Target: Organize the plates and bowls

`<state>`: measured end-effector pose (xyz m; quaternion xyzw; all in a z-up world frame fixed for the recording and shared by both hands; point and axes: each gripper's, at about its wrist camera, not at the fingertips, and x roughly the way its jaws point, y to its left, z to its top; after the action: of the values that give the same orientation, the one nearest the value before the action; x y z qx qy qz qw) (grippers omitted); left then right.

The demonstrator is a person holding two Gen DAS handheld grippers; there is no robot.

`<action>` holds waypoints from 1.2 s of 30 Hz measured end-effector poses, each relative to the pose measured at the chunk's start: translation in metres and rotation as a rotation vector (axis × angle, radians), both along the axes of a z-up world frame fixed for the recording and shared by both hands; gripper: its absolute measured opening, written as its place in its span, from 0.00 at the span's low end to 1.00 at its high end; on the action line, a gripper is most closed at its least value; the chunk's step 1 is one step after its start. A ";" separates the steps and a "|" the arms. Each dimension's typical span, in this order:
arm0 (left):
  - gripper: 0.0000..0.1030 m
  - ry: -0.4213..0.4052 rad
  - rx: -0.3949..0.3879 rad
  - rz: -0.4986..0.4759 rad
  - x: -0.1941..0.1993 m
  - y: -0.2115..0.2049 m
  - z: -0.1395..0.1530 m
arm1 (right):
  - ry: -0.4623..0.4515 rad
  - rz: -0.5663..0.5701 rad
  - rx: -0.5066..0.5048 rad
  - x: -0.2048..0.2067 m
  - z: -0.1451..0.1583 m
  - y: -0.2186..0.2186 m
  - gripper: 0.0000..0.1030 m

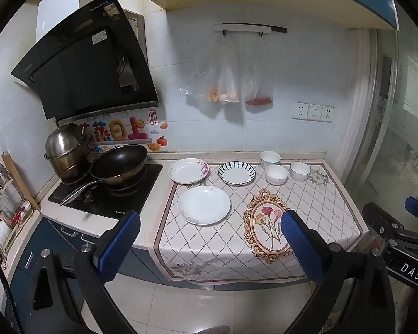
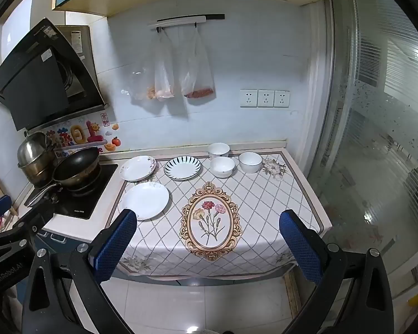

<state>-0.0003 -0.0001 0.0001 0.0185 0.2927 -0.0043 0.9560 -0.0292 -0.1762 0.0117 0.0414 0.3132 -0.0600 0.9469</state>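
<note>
Three plates lie on the patterned cloth: a plain white plate [image 1: 204,204] [image 2: 144,200] nearest, a pink-flowered plate [image 1: 188,170] [image 2: 138,168] behind it at the cloth's left edge, and a blue-striped plate [image 1: 237,173] [image 2: 182,167] to its right. Three white bowls [image 1: 269,158] [image 1: 276,174] [image 1: 300,171] stand in a cluster at the back right, also in the right wrist view [image 2: 219,149] [image 2: 222,166] [image 2: 250,162]. My left gripper [image 1: 210,243] and right gripper [image 2: 207,243] are both open and empty, held in front of the counter, short of the dishes.
A black wok [image 1: 119,164] and a steel pot [image 1: 65,150] sit on the stove [image 1: 131,192] at the left. A range hood [image 1: 89,64] hangs above. Plastic bags [image 1: 228,83] hang on the back wall. A glass door [image 2: 376,139] is at the right.
</note>
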 end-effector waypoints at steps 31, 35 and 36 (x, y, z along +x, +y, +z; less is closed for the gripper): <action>1.00 0.001 0.006 0.016 0.003 0.004 0.000 | 0.010 -0.025 -0.025 0.007 -0.001 -0.006 1.00; 1.00 0.001 0.006 0.015 0.003 0.005 0.001 | 0.014 -0.024 -0.027 0.007 -0.003 -0.006 1.00; 1.00 0.000 0.006 0.017 0.003 0.005 0.001 | 0.015 -0.022 -0.027 0.006 -0.003 -0.005 1.00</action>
<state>0.0028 0.0054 0.0007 0.0191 0.2928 0.0046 0.9560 -0.0228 -0.1811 0.0086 0.0317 0.3189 -0.0751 0.9443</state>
